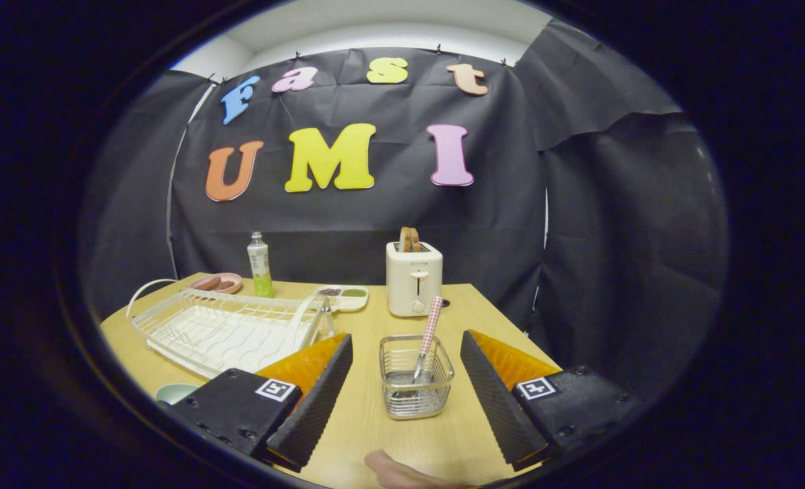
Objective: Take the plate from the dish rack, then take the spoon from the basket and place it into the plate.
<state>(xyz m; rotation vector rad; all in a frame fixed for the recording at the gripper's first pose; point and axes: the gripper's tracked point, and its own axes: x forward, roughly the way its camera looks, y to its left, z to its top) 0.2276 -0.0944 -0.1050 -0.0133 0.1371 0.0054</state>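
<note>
**Desk:** What sits at lower centre of the frame?

**Photographer:** A hand-held gripper [405, 387], its two ribbed, wedge-shaped fingers spread wide and holding nothing. Between them stands a small square wire basket [416, 375] on the pale wood-grain worktop [473, 316]. A spoon [426, 337] leans upright inside it, metal bowl down, checked handle poking above the rim.

**Desk:** And the rack?

**Photographer:** Centre left, a white wire dish rack [225, 328] with curved handles. A pale rounded rim, possibly the plate [174, 392], peeks out at lower left behind the left finger; I cannot say for certain.

**Desk:** Background?

**Photographer:** A boxy cream toaster [414, 278] with bread slices in its slots at centre, a divided white tray [344, 296] beside it, a slim bottle [259, 265] and a pink dish [217, 282] further left. A fingertip [402, 473] shows at bottom centre.
</note>
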